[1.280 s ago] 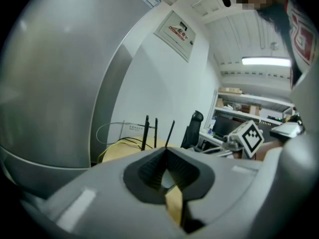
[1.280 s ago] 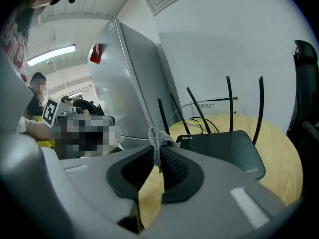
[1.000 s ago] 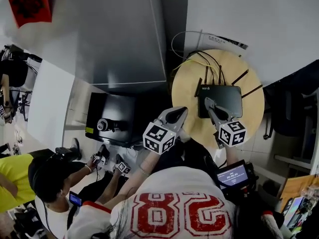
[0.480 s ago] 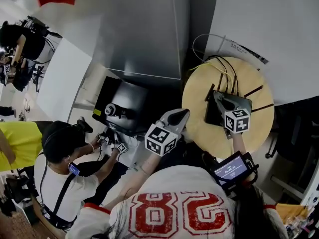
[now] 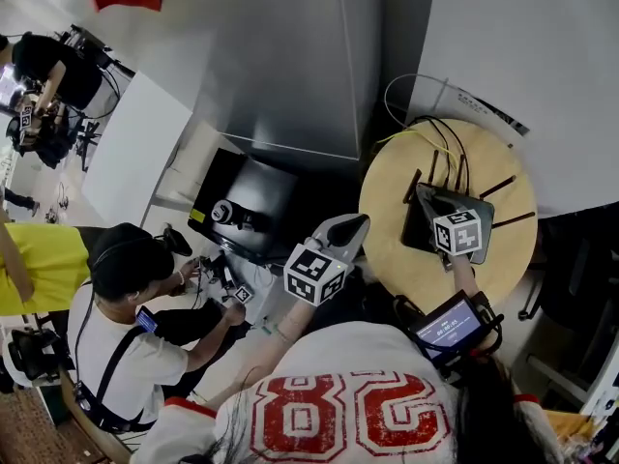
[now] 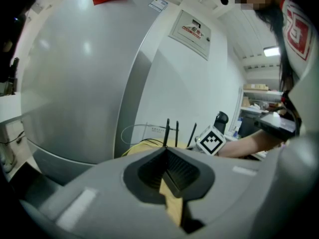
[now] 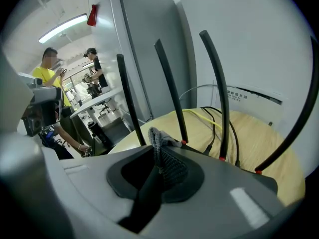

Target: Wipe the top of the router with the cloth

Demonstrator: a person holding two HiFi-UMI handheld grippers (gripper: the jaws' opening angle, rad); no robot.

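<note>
– Hovering over the black router (image 5: 414, 232) on the round table (image 5: 392, 259), far right, is the right claw (image 5: 433, 201); the left claw (image 5: 350, 226) is hanging off the table's left edge.
– Left gripper view?
– Its jaws are pressing together, empty.
– Right gripper view?
– It's pinching the grey cloth (image 7: 158, 136), just before the antennas (image 7: 169, 83).
</note>
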